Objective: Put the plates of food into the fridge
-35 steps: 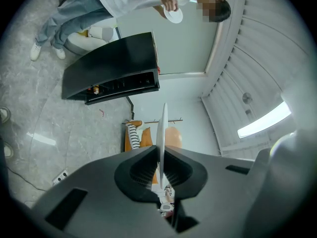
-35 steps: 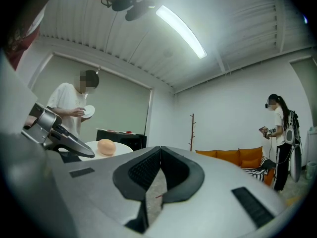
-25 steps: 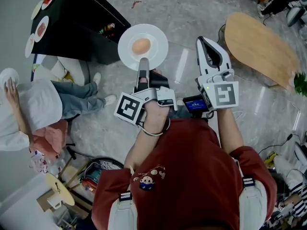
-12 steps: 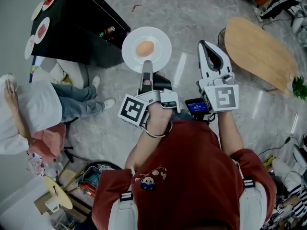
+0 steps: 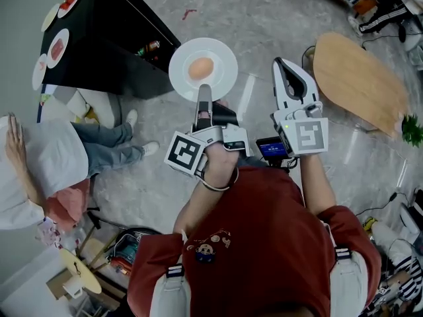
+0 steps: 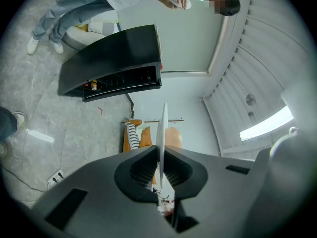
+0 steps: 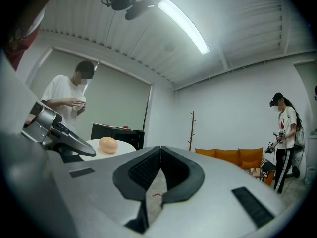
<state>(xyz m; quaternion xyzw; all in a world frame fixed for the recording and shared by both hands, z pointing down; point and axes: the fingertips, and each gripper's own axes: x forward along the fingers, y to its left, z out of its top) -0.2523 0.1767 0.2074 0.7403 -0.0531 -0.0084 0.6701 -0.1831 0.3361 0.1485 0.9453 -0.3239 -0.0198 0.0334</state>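
A white plate point(image 5: 203, 69) with a round peach-coloured bun point(image 5: 201, 67) on it hangs level above the floor. My left gripper point(image 5: 204, 91) is shut on its near rim. In the left gripper view the plate point(image 6: 163, 128) shows edge-on between the jaws, with the bun point(image 6: 173, 138) to its right. My right gripper point(image 5: 285, 62) is beside it on the right, shut with nothing in it. The right gripper view shows its jaws closed together point(image 7: 158, 155) and the plate with the bun point(image 7: 107, 145) at left.
A black cabinet point(image 5: 112, 38) stands ahead at left, with several plates of food point(image 5: 57, 41) on top and drinks in its open side point(image 5: 149, 45). A person in white point(image 5: 33, 157) stands beside it. An oval wooden table point(image 5: 357, 71) is at right. Clutter lies behind left.
The left gripper and the plate have drifted slightly right and forward. The person in white has shifted a little. The right gripper has barely moved.
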